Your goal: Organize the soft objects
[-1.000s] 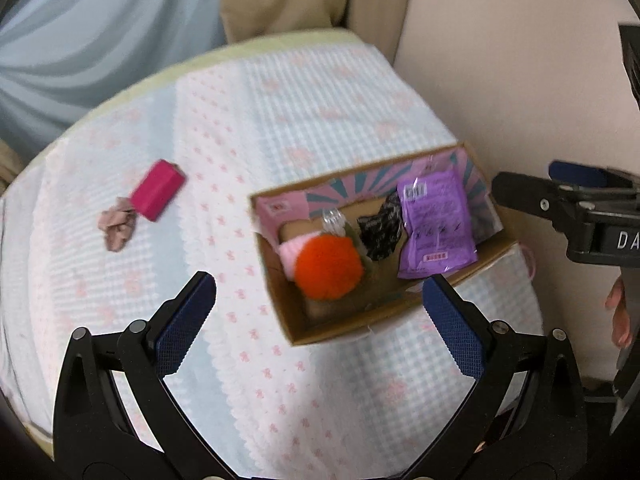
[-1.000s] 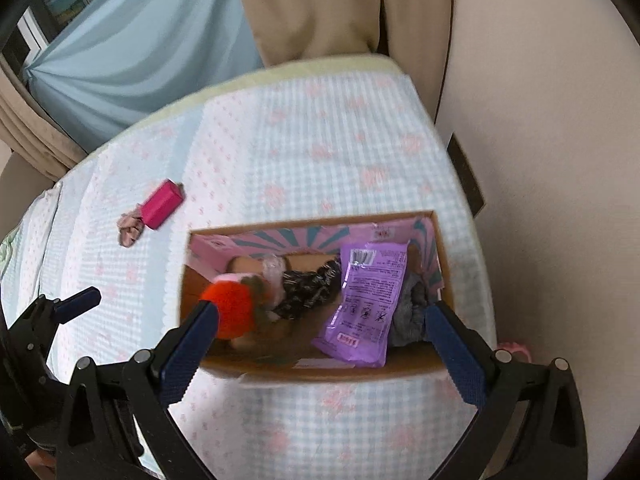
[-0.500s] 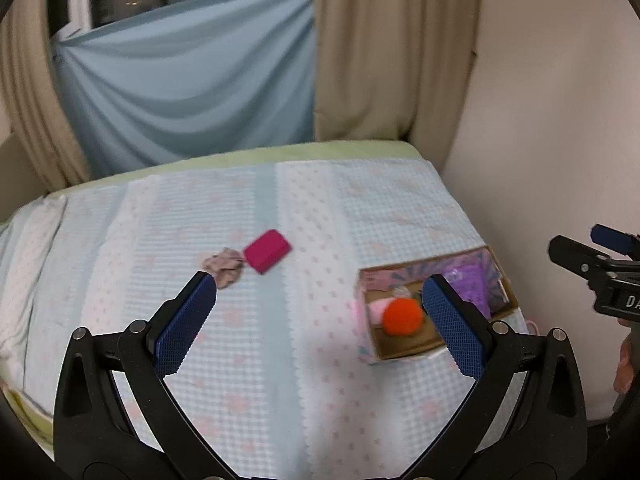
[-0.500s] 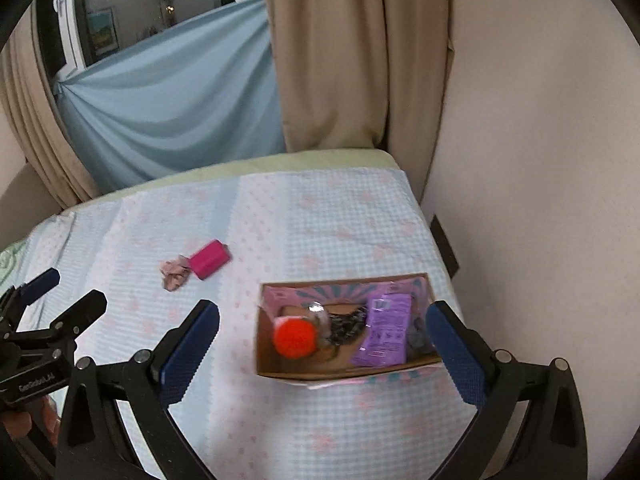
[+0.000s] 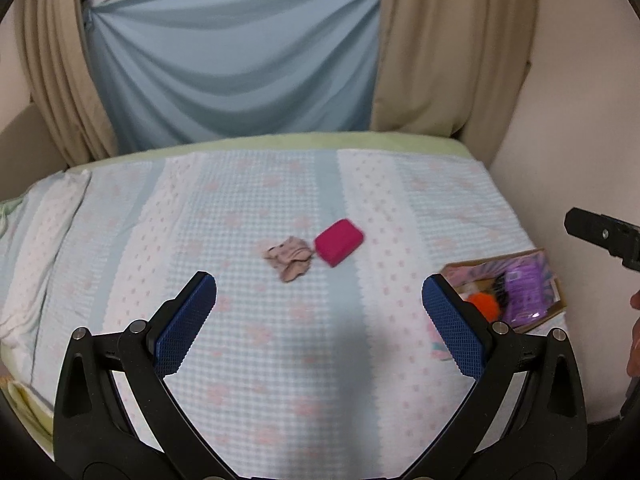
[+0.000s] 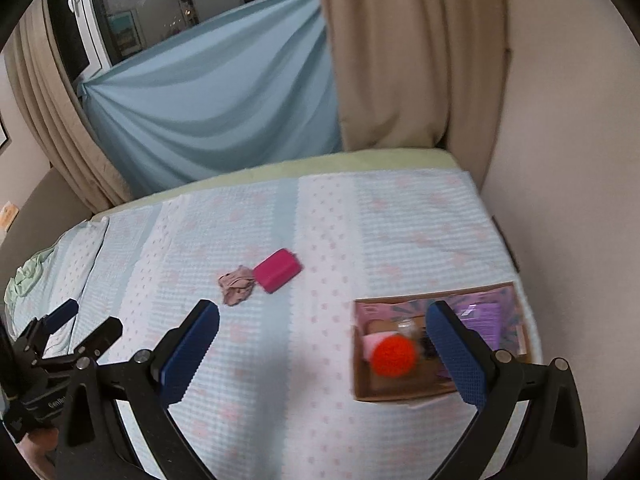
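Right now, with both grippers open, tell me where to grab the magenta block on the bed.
Take the magenta block across its short width with the left hand-held gripper, coming down from above. It lies flat on the bedspread, angled, with the crumpled pink cloth against its left end, so straddle the long sides.

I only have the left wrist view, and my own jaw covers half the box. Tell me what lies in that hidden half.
Observer: In the right wrist view, a pale pink soft item lies in the cardboard box, just left of the orange pompom.
Operator: Report the right gripper's jaws. I see only one finger.
Observer: The right gripper has its jaws wide apart and holds nothing.
Operator: Check the green bit at my left edge.
Observer: It is a crumpled pale green cloth, lying at the left edge of the bed.
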{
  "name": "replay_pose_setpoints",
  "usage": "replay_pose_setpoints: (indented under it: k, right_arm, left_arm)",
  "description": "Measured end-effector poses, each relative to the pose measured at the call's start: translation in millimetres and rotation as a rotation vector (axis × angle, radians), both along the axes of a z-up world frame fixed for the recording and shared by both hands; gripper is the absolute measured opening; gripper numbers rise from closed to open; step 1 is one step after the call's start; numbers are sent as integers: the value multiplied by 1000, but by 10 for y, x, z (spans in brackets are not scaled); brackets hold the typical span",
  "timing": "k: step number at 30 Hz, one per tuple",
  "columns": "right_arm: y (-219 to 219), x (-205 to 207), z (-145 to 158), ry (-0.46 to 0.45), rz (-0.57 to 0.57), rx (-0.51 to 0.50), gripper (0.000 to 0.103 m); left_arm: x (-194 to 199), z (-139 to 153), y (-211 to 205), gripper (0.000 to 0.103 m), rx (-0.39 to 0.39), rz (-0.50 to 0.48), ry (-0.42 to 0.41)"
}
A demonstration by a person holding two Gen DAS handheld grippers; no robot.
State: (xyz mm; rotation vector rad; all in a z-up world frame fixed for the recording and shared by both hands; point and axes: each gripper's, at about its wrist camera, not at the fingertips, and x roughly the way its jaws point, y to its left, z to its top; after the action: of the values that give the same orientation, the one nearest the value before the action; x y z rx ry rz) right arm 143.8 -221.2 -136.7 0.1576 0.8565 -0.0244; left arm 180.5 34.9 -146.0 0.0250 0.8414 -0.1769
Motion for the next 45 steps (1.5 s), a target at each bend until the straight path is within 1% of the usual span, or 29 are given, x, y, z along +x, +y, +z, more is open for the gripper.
replay_pose_setpoints:
  k: [4,9,12,15,16,18,19,20,22,24,26,30,34,35,38,39,40,41,43,45]
  right_arm:
    - [283,412,-317,63,-17,13,103]
    - [544,965,-795,133,-51,63,103]
    - [714,1362,-1175,176,-72,89,103]
    - [818,1688,-1546,211,-102,114,103]
    - [840,1842,-1739,231,-122,138,103]
    - [846,2043,-2002,259,-157,179,103]
    - [840,2186,-2203,280,-183,212,103]
    - [828,2273,-2311,293,-197,229,103]
    - [811,2505,-2636,331,-241,264,103]
    - [807,2694,-2856,356,-268,274,103]
    - [811,2843,-3011,376,-287,268,103]
    - [809,3078,-3271,423,-320,269,103]
    - [794,3237,-3480,460,-359,302,103]
    - [804,3262,-3504,461,-363,299,101]
    - [843,3310,-3594,479,-375,267,91]
    - [849,3300,-3589,472,-384,249,88]
    - [858,3294,-3585,467,-388,234,81]
    - [861,3281,-3576,458,-387,224,77]
    - [864,3257,-3565,444,-376,223,72]
    - [872,3236,-3549,435,-359,219,67]
  left_arm:
    - [356,-323,245,103,17,-23,34]
    - [905,-929,432,103,29,-73,73]
    - [1229,-1326,496,103,23,-99,86]
    - [1538,-1757,511,103,20,-125,107]
    - [1641,-1917,509,102,16,-136,114]
    - [1819,-2225,476,102,2,-156,127]
    - [1929,-2412,454,102,-10,-167,132]
    - [1992,-2532,439,102,-16,-173,135]
    - [2150,-2817,388,102,-26,-185,145]
    - [2267,-3030,340,102,-36,-192,156]
    - [2353,-3186,283,102,-40,-197,162]
    - [2473,-3389,179,102,-43,-207,162]
    - [2547,-3506,35,102,-7,-237,158]
    - [2555,-3526,12,101,4,-242,158]
    - [2557,-3566,-49,92,39,-256,150]
    - [2544,-3558,-69,88,52,-259,147]
    - [2541,-3555,-82,85,61,-261,145]
    - [2535,-3541,-90,81,60,-262,144]
    - [2532,-3519,-105,68,58,-267,142]
    - [2502,-3503,-117,64,61,-272,133]
